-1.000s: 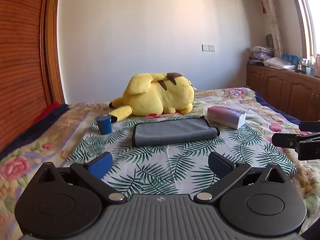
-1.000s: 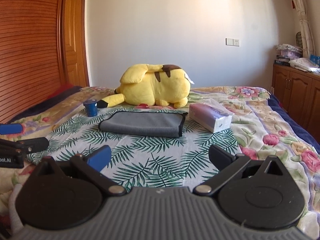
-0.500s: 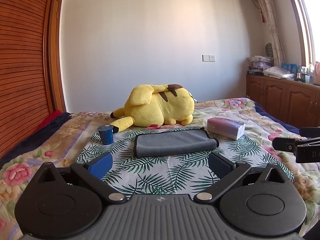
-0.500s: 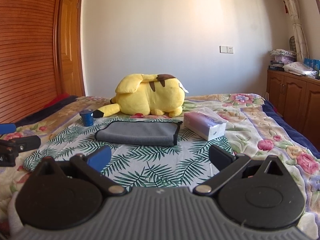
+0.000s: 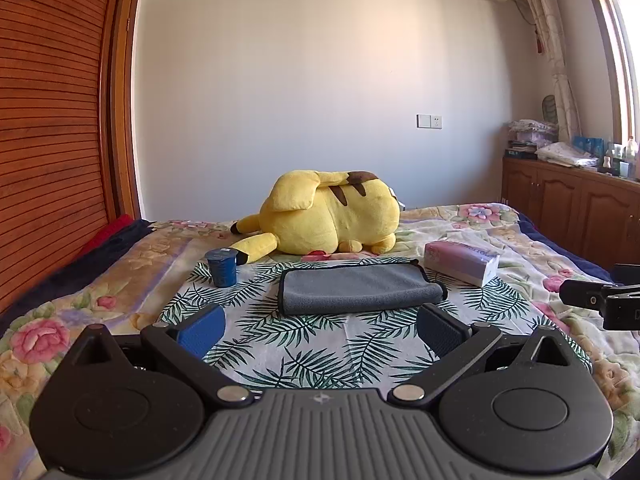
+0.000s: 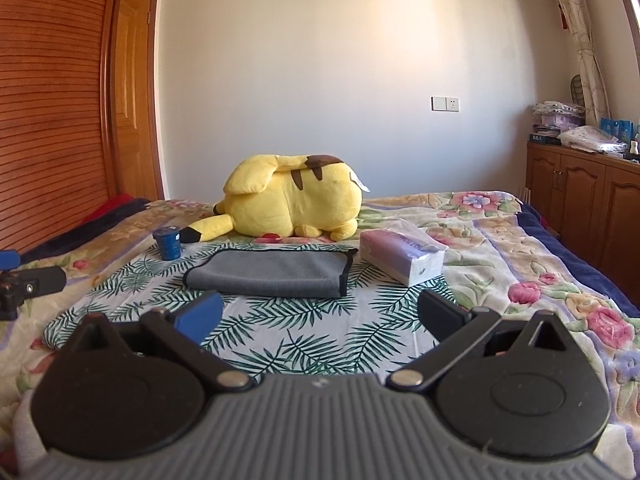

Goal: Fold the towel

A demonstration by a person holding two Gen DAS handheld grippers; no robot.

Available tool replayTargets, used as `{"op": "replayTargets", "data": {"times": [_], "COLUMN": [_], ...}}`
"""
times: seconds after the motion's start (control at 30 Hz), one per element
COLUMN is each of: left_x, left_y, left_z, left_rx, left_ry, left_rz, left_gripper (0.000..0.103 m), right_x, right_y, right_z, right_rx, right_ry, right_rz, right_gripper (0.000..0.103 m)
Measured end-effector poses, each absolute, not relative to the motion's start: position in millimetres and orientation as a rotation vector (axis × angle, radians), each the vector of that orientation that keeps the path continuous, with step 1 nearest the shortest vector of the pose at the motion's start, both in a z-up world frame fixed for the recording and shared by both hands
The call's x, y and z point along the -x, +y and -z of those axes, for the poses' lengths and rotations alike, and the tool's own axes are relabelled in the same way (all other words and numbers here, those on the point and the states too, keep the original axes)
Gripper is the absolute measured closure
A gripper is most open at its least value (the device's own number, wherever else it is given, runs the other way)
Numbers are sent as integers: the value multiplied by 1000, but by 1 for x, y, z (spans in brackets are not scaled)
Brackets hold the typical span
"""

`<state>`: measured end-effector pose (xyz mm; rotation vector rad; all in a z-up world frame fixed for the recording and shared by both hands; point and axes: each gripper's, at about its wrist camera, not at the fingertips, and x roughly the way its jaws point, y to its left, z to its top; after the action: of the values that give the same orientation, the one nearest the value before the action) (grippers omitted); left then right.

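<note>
Gray towel (image 5: pixel 358 288) lies folded flat on the palm-leaf sheet (image 5: pixel 316 344) on the bed (image 5: pixel 516 232), roughly centre, well ahead of both grippers, touched by neither. Left gripper (image 5: pixel 320 326) hovers over the near part of the bed, fingers (image 5: pixel 202 328) spread wide, nothing between them. Right gripper (image 6: pixel 318 316) same: fingers (image 6: pixel 200 314) spread wide, empty, pointing at the towel (image 6: pixel 266 274) from the near side. Each gripper's tip shows at the edge of the other's view: right gripper (image 5: pixel 600 298) at the right edge of the left wrist view, left gripper (image 6: pixel 28 284) at the left edge of the right wrist view. Yellow plush toy (image 5: pixel 332 212) lies on its side just behind the towel. Small blue cup (image 5: pixel 221 266) stands upright to the towel's left, near the plush tail. Pink tissue pack (image 5: pixel 462 262) lies to the towel's right, close but apart. Towel has a dark trimmed edge on its right side (image 6: pixel 344 276). Wooden cabinet (image 6: pixel 580 200) along the right wall with clutter on top, slatted wood wardrobe (image 6: pixel 52 100) on the left.
</note>
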<state>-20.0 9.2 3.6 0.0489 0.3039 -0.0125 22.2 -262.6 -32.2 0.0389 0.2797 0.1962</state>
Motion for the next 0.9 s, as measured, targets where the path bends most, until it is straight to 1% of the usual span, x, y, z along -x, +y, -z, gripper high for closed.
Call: {"op": "replayTargets", "data": {"times": [0.9], "left_x": [22], "left_y": [8], "left_z": [-4], "left_rx": [-66], "left_ry": [296], "left_rz": [14], "left_gripper": [16], "right_x": [-23], "right_y": [-264], "right_z": [33], "right_rx": [-39], "right_ry": [282], "right_rz": [-196], "right_gripper": [0]}}
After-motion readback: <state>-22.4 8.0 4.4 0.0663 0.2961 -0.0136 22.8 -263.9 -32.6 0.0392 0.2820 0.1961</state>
